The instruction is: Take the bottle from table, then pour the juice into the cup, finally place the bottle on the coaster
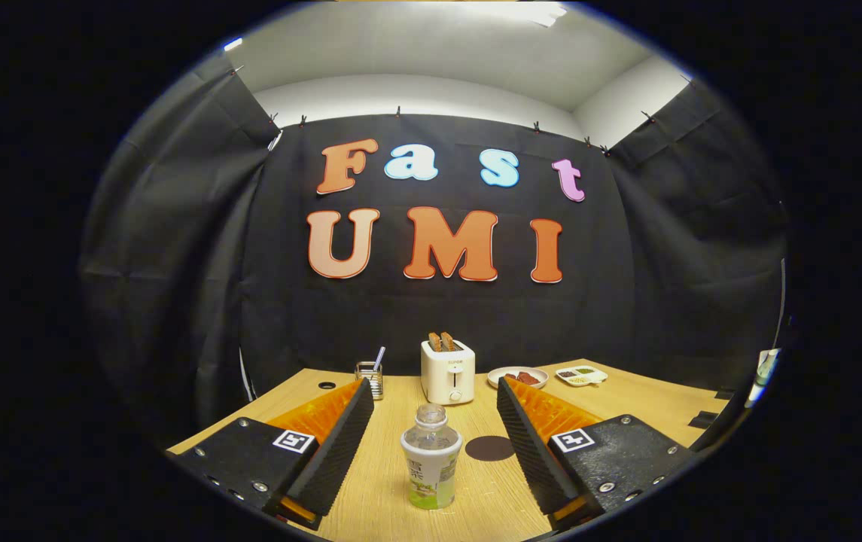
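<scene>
A small clear bottle (431,459) with a white and green label stands upright on the wooden table (626,403), with greenish juice low inside it. It sits between my two fingers, nearer their base than their tips, and neither finger touches it. My gripper (434,385) is open wide. A dark round coaster (489,448) lies flat on the table just right of the bottle, close to the inner side of the right finger. A small metal cup (369,379) with a straw in it stands by the tip of the left finger.
A white toaster (447,371) with two slices of toast stands beyond the fingertips. To its right lie a plate (517,377) of brown food and a white divided tray (581,375). Black cloth walls close the table at the back and sides.
</scene>
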{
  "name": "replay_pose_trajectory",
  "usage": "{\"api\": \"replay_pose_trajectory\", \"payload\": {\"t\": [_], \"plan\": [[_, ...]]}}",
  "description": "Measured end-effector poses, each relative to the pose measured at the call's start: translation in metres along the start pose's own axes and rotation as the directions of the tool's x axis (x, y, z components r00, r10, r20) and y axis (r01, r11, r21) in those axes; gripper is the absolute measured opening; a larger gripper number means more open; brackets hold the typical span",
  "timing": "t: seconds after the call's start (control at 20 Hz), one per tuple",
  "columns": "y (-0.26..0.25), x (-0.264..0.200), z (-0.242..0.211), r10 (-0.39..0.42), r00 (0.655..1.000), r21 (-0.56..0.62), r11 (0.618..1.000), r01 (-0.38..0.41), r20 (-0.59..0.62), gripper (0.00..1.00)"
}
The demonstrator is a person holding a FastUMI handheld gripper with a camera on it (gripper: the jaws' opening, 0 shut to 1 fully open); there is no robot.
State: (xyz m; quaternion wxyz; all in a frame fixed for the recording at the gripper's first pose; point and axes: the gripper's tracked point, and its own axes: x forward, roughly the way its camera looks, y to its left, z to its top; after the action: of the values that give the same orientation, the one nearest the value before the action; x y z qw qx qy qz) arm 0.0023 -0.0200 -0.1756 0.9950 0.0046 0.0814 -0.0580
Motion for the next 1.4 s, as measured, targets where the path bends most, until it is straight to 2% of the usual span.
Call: {"api": "replay_pose_trajectory", "payload": {"t": [0.15, 0.3, 0.45, 0.75, 0.95, 1.15, 1.3, 1.4], "plan": [[-0.002, 0.007, -0.028, -0.007, 1.000, -0.013, 1.000, 0.007, -0.022, 0.98], [0.008, 0.018, -0.064, 0.035, 0.996, 0.003, 0.999, -0.035, -0.085, 0.98], [0.007, 0.027, -0.094, 0.032, 0.989, -0.016, 0.999, -0.035, -0.143, 0.98], [0.010, 0.042, -0.135, 0.043, 0.974, 0.000, 0.999, -0.044, -0.223, 0.96], [0.017, 0.044, -0.146, 0.062, 0.966, -0.008, 0.998, -0.066, -0.250, 0.85], [0.018, 0.047, -0.146, 0.064, 0.967, -0.010, 0.998, -0.069, -0.246, 0.66], [0.015, 0.050, -0.142, 0.072, 0.968, 0.016, 0.997, -0.070, -0.242, 0.61], [0.013, 0.052, -0.132, 0.085, 0.969, 0.069, 0.995, -0.070, -0.233, 0.61]]}}
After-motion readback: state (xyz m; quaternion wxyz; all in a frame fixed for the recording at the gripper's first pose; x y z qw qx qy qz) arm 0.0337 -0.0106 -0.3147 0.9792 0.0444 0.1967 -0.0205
